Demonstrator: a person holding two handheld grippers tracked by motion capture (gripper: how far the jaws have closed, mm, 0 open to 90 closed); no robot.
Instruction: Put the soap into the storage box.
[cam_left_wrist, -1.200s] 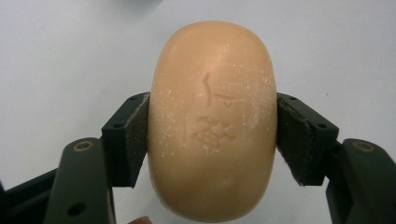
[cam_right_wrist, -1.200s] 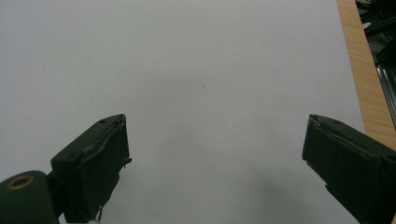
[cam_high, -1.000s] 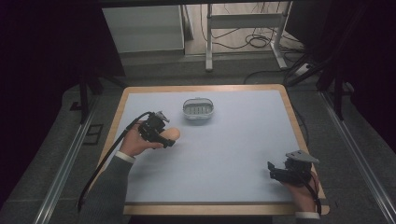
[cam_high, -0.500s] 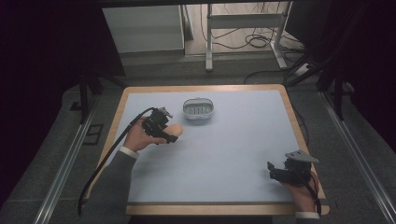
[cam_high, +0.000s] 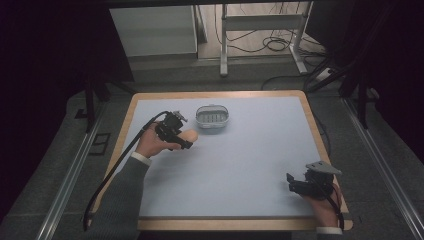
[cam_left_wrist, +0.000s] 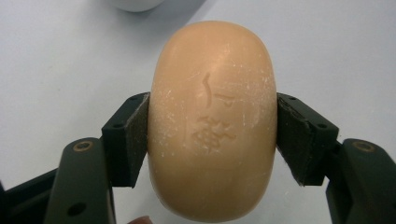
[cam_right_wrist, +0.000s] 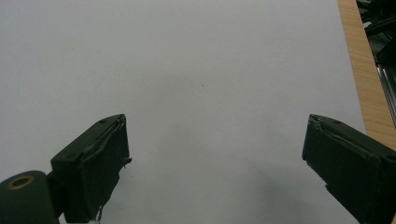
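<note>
In the high view, the left gripper (cam_high: 186, 138), left of centre in the frame, has carried the peach soap bar (cam_high: 188, 135) up the frame since a second ago, closer to the white soap dish (cam_high: 212, 116); a placement there looks likely next. The right gripper (cam_high: 295, 183) sits unmoved at lower right on the bench (cam_high: 250, 165).

In the left gripper view, the fingers (cam_left_wrist: 128, 135) clamp the soap bar (cam_left_wrist: 212, 116) across its sides.

In the right gripper view, the fingers (cam_right_wrist: 100, 158) stand wide apart, empty.
</note>
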